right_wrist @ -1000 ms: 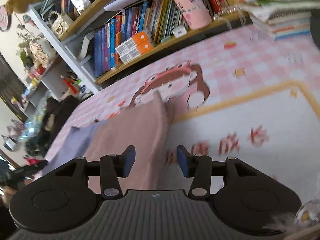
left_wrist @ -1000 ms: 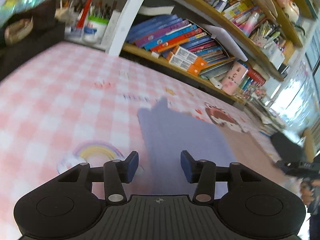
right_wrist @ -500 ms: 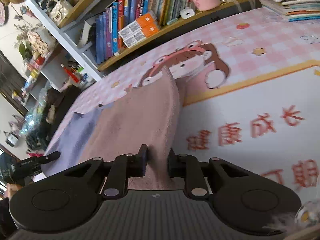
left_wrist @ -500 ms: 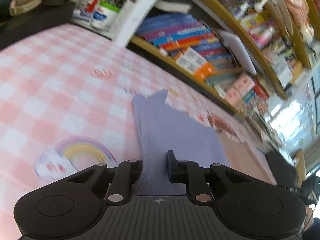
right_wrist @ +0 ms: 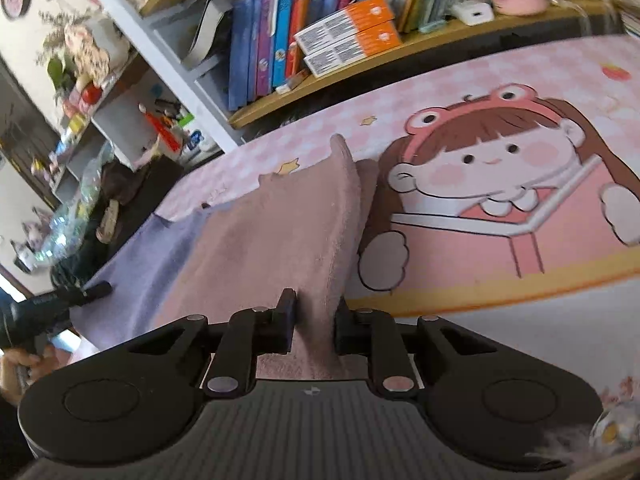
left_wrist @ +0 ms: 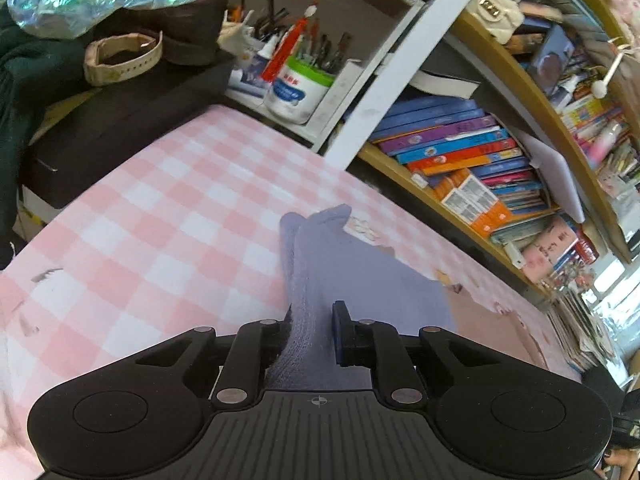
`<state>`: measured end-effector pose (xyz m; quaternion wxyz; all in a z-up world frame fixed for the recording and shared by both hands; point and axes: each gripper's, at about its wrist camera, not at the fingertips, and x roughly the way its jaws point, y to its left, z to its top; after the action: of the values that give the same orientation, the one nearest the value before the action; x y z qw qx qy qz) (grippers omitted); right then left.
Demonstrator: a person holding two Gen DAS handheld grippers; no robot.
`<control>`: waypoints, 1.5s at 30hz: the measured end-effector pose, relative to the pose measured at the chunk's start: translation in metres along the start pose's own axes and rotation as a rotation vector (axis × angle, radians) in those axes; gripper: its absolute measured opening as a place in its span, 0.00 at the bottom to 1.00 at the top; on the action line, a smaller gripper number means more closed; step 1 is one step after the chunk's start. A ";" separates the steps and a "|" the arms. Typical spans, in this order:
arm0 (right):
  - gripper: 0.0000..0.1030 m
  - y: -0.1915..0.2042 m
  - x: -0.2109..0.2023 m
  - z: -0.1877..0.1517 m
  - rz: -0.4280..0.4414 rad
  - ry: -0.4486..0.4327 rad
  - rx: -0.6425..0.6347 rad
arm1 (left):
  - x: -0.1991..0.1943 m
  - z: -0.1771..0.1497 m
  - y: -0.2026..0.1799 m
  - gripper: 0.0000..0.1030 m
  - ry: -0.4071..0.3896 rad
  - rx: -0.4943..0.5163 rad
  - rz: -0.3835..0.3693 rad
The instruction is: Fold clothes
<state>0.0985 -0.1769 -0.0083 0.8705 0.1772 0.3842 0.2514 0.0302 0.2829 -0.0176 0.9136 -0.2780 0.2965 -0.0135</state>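
A two-tone cloth lies on the pink checked table cover (left_wrist: 152,232); its lilac part (left_wrist: 360,276) shows in the left wrist view and its dusty pink part (right_wrist: 280,240) in the right wrist view. My left gripper (left_wrist: 312,332) is shut on the near lilac edge, which bunches up between the pads into a raised ridge. In the right wrist view my right gripper (right_wrist: 316,320) is shut on the near pink edge, lifted into a fold. The lilac part (right_wrist: 148,260) runs off to the left there, with the left gripper's black tip (right_wrist: 94,291) at its edge.
Bookshelves (left_wrist: 460,160) with stacked books and orange boxes (right_wrist: 348,40) line the far side of the table. A pen pot (left_wrist: 296,88) and a dark box (left_wrist: 120,120) stand at the left end. A cartoon girl print (right_wrist: 496,184) covers the mat to the right. A hand (right_wrist: 20,364) shows at far left.
Both grippers went from open around the cloth's near edge to shut on it. Both then moved forward across the table, raising the gripped edges into folds.
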 end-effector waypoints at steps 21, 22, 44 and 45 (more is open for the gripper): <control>0.43 0.037 -0.036 -0.018 0.018 -0.123 -0.638 | -0.097 -0.063 -0.038 0.37 -0.087 -0.119 0.069; 0.41 0.037 -0.034 -0.018 0.017 -0.115 -0.639 | -0.091 -0.063 -0.036 0.37 -0.076 -0.152 0.063; 0.30 0.024 -0.011 -0.022 0.048 0.021 -0.764 | -0.046 -0.077 0.002 0.37 -0.206 -0.660 0.076; 0.30 0.024 -0.011 -0.021 0.052 0.027 -0.770 | -0.046 -0.078 0.002 0.37 -0.210 -0.673 0.076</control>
<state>0.0685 -0.1616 -0.0036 0.8614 -0.1563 0.2685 0.4018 -0.0513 0.2540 -0.0463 0.7962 -0.5520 0.1990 0.1474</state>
